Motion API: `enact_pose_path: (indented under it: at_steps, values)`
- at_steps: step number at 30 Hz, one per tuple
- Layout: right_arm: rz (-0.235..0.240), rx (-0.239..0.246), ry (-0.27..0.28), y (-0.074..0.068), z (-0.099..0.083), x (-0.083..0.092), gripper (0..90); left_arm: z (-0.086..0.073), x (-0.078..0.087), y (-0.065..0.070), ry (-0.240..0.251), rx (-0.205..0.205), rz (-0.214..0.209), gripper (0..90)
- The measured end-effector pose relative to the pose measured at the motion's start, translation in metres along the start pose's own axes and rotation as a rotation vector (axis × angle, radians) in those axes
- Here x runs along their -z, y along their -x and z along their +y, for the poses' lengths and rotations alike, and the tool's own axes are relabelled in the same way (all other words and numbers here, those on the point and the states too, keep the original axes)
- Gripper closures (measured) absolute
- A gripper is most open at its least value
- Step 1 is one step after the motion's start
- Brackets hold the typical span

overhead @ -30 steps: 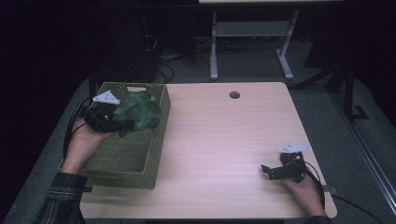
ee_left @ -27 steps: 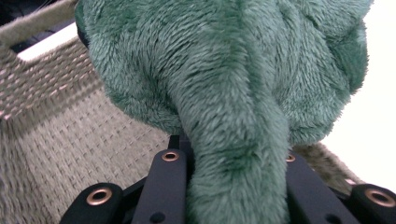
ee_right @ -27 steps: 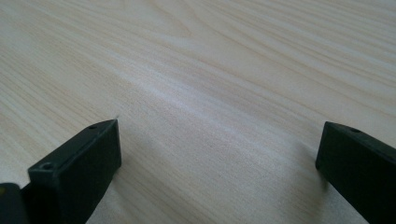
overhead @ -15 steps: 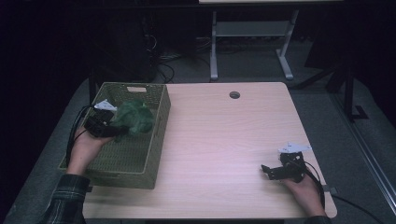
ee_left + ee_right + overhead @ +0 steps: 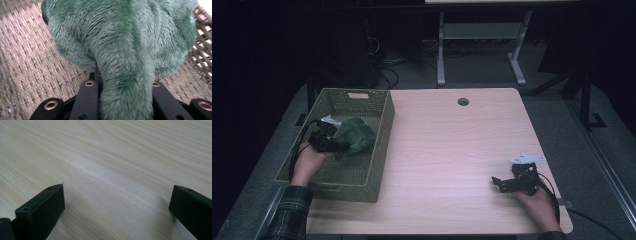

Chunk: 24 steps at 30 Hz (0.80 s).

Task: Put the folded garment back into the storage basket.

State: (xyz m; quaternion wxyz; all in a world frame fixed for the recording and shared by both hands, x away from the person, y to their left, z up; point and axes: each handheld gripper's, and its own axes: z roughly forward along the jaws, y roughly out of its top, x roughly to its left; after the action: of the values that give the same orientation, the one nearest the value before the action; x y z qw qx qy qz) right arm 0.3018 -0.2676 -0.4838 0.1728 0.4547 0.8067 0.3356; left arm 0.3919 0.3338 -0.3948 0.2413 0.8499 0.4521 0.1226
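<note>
Left gripper [image 5: 328,142] dropped lower into green basket [image 5: 362,180] vs a sec ago, jaws clamped on fuzzy green cloth [image 5: 130,45]. Prob abt to let go. Right gripper [image 5: 508,183] idle on table [image 5: 447,145], jaws wide, nothing btwn.

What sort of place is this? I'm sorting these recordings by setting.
Probably a lab or workshop rather than a home: a bare wooden table with a cable hole, loose cables on grey carpet behind, and a metal stand.
</note>
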Motion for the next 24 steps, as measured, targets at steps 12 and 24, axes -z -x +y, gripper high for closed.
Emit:
enact_pose_path:
  at_steps: [12,24]
  values:
    - [0.0,-0.001,0.0,0.0,0.0,0.0,0.0,-0.003,-0.009,0.002,-0.026,-0.023,-0.02,51.8]
    - [0.0,0.0,0.0,0.0,0.0,0.0,0.0,-0.004,0.003,0.0,0.017,-0.029,0.001,21.7]
